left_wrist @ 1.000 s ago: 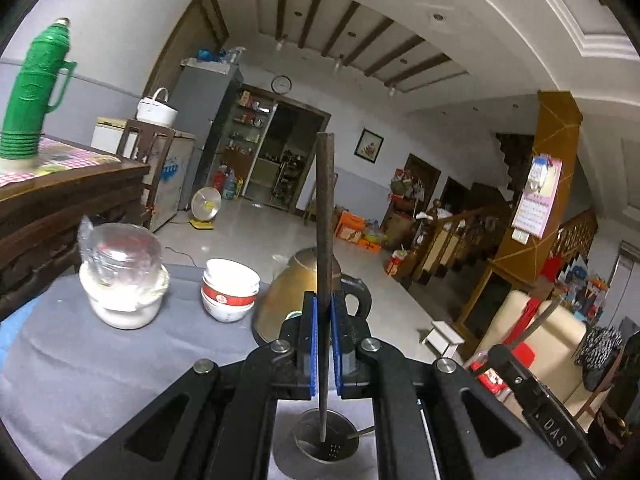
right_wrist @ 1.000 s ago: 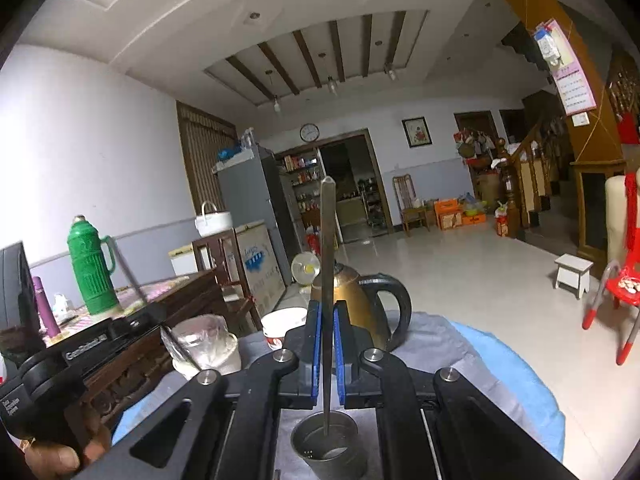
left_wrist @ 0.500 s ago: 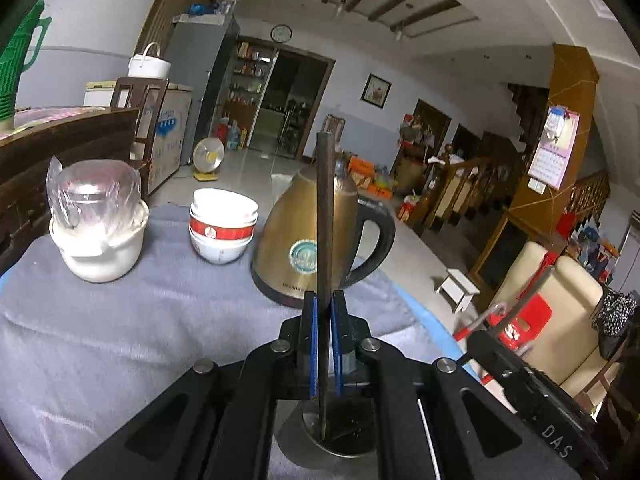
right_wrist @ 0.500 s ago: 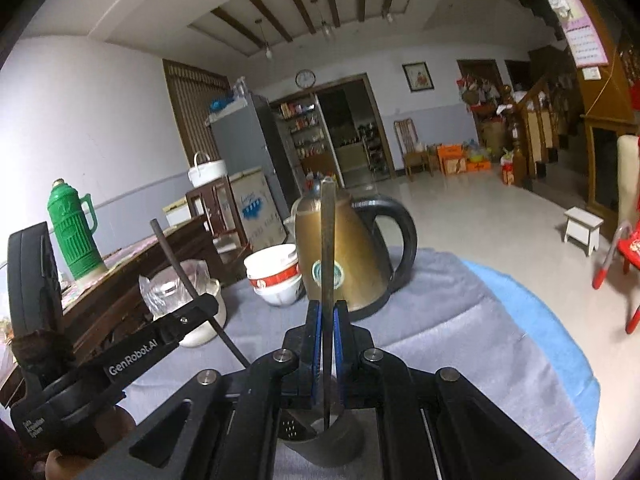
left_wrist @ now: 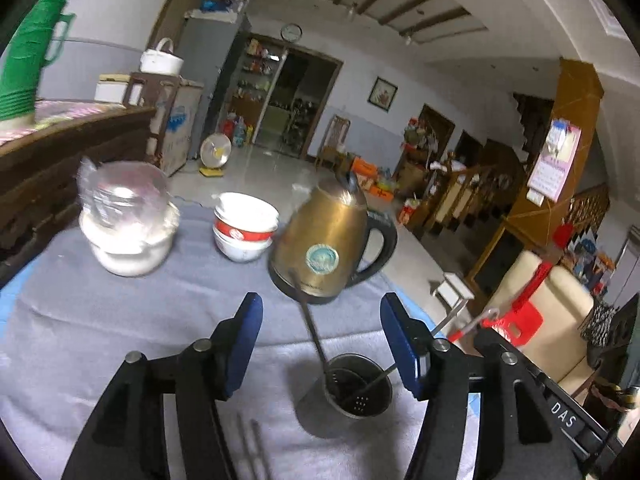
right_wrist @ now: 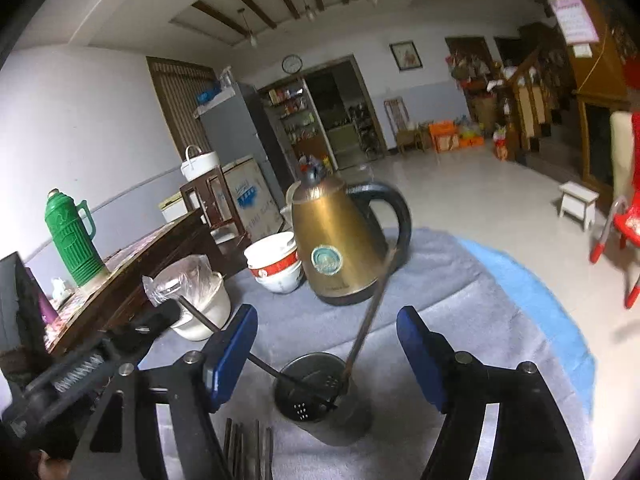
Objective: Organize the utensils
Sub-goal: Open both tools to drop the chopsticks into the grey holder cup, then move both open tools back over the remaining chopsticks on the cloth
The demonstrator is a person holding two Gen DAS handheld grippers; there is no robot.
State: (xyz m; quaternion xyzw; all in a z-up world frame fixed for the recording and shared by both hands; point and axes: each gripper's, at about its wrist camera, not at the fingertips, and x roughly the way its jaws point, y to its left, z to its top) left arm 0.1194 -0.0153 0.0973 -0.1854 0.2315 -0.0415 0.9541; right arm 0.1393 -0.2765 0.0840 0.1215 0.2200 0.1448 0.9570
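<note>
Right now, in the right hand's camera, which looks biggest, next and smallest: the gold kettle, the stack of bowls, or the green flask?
1. Gold kettle, clearly biggest.
2. Green flask.
3. Stack of bowls.
The flask stands farther back, so it may really be larger than it looks.

The left hand-held gripper [left_wrist: 322,346] has matte black linkage arms with silver round screw heads at the joints and blue pads on the inner faces of its two fingers [left_wrist: 244,340]. The right hand-held gripper [right_wrist: 328,354] is built alike: black arms, silver screws, blue pads. Seen from the left wrist, its black body bears white letters "DAS".
</note>
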